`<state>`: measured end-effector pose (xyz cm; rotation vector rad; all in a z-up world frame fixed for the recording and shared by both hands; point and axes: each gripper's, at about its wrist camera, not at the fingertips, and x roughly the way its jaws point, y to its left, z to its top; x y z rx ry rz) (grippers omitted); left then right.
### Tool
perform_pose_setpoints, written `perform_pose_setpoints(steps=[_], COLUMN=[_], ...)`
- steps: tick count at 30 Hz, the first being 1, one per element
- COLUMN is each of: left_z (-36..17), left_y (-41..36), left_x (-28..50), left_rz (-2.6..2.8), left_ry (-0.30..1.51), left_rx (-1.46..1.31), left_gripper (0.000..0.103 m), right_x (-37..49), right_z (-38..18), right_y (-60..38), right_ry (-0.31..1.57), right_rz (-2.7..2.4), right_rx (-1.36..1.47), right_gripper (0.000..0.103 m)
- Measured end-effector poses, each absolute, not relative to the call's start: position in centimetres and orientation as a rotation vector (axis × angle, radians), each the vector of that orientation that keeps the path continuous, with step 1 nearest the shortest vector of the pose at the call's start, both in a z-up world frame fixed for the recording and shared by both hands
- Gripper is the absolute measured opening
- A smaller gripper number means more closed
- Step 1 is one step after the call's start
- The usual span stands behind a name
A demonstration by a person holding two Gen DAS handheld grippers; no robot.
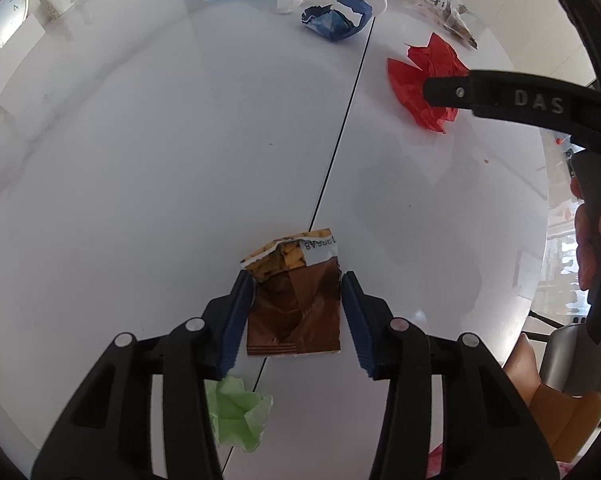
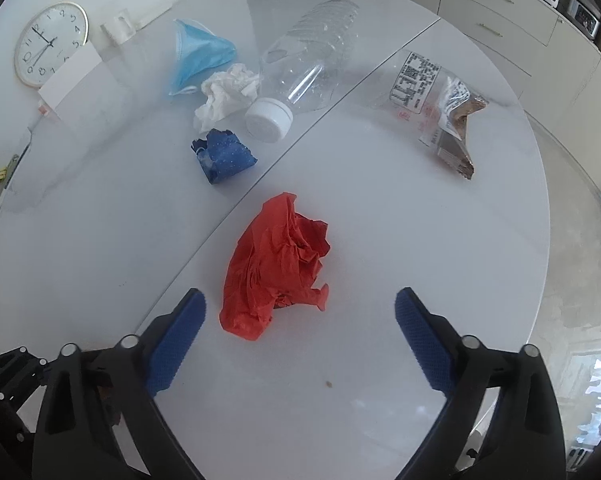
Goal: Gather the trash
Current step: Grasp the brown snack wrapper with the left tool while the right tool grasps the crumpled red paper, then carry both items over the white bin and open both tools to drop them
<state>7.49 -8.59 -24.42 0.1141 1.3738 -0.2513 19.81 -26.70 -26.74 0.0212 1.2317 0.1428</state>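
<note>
glossy brown foil wrapper (image 1: 294, 304) sits between left gripper (image 1: 296, 308) jaws; right gripper (image 2: 300, 320) jaws gape before crumpled red paper (image 2: 278, 268).

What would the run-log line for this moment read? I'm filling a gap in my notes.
left gripper: open, jaws astride brown wrapper | right gripper: open over red paper | table: trash not yet lifted

Both wrist cams look steeply down past their own fingers, close over the white table (image 1: 140, 160). Both catch the red paper (image 2: 276, 268) ahead.
</note>
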Motion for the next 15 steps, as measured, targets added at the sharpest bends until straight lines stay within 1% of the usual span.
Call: perform_pose_setpoints(steps=[1, 2, 4, 5, 7, 9, 15], left_z=[-24.4, -24.3, -24.1, -24.0, -23.8, -23.6, -22.0], left_y=[-8.4, -8.2, -7.8, -7.6, -7.3, -7.1, -7.7], left_x=[7.6, 7.6, 7.7, 7.7, 7.7, 7.6, 7.4], left_rz=[-0.251, -0.250, -0.253, -0.253, -0.253, -0.257, -0.271], left_ry=[1.373, 1.370, 1.367, 1.365, 1.361, 1.354, 1.324], left_rx=[0.106, 0.099, 0.087, 0.082, 0.075, 0.070, 0.074], left_gripper=[0.044, 0.042, 0.040, 0.038, 0.035, 0.034, 0.034], right_x=[20.0, 20.1, 20.1, 20.1, 20.0, 19.7, 17.4], right_z=[-27.0, -27.1, -27.1, -27.0, -26.8, -26.4, -23.9], right_y=[-26.7, -26.7, -26.6, -26.5, -26.6, -27.0, -29.5], right_ry=[1.245, 1.252, 1.253, 1.251, 1.247, 1.240, 1.190], right_rz=[0.146, 0.149, 0.156, 0.162, 0.178, 0.191, 0.200], right_rx=[0.036, 0.049, 0.045, 0.044, 0.054, 0.077, 0.134], right_gripper=[0.065, 0.060, 0.043, 0.043, 0.037, 0.035, 0.035])
